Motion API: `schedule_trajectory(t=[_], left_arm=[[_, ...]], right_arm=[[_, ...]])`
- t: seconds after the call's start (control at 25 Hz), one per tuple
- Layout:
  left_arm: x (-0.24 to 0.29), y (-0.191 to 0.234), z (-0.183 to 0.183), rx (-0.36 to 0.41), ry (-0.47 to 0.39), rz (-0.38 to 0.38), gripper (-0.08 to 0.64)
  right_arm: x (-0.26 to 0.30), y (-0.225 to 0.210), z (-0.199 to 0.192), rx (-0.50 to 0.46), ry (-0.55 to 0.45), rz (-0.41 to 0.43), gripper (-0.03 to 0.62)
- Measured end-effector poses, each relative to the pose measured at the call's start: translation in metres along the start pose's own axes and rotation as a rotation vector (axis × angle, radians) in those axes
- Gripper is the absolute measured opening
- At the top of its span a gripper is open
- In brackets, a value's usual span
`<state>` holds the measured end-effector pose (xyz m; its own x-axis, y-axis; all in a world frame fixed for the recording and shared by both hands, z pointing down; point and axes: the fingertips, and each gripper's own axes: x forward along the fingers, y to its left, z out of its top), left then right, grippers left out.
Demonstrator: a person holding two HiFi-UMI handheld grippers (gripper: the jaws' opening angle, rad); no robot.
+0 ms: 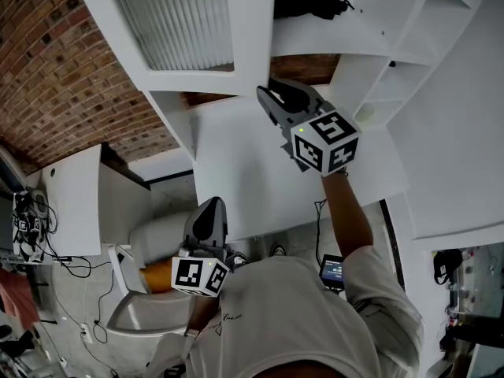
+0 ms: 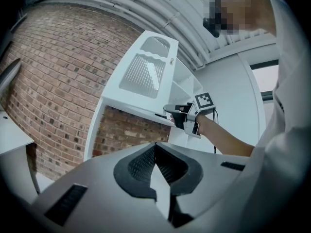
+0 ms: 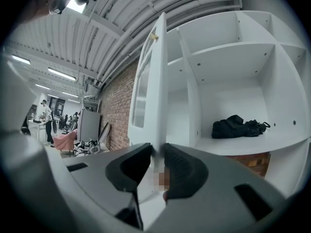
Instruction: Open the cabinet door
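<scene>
- Hanging low at the near left, the left claw (image 1: pixel 206 215) has its jaws pressed together on nothing (image 2: pixel 155 149). It sits well apart from the door and is plainly the farther hand.
- Right of it and farther off, the white cabinet door with a ribbed glass panel (image 1: pixel 173 22) already stands swung out from the cabinet. Its glazed face turns left toward the red brick wall (image 2: pixel 58 81).
- The right claw (image 1: pixel 272 99) is the hand at work. In the right gripper view the door's thin free edge (image 3: pixel 154 81) runs upright straight between the jaws, which are closed on it near its lower end (image 3: pixel 158 152).
- From that claw the door's face lies to the left and its long edge rises directly above the grip. Any further opening would likely mean carrying the edge leftward, away from the shelves.
- At the right, the white open-shelved cabinet (image 3: pixel 272 72) is exposed, with a black bundle of cloth (image 3: pixel 238 126) on one shelf.
</scene>
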<state>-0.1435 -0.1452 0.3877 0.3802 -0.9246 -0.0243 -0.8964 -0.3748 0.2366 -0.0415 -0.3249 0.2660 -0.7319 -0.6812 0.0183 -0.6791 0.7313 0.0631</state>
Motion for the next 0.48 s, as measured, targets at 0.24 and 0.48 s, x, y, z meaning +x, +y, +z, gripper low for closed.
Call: schedule_trajectory(t=[0.24, 0.48], left_arm=[[0.000, -0.001, -0.002, -0.005, 0.006, -0.002, 0.015], [0.000, -0.002, -0.001, -0.005, -0.007, -0.009, 0.015]], right_arm=[[-0.004, 0.008, -0.001, -0.002, -0.004, 0.013, 0.089], [-0.009, 0.016, 0.000, -0.011, -0.003, 0.028, 0.086]])
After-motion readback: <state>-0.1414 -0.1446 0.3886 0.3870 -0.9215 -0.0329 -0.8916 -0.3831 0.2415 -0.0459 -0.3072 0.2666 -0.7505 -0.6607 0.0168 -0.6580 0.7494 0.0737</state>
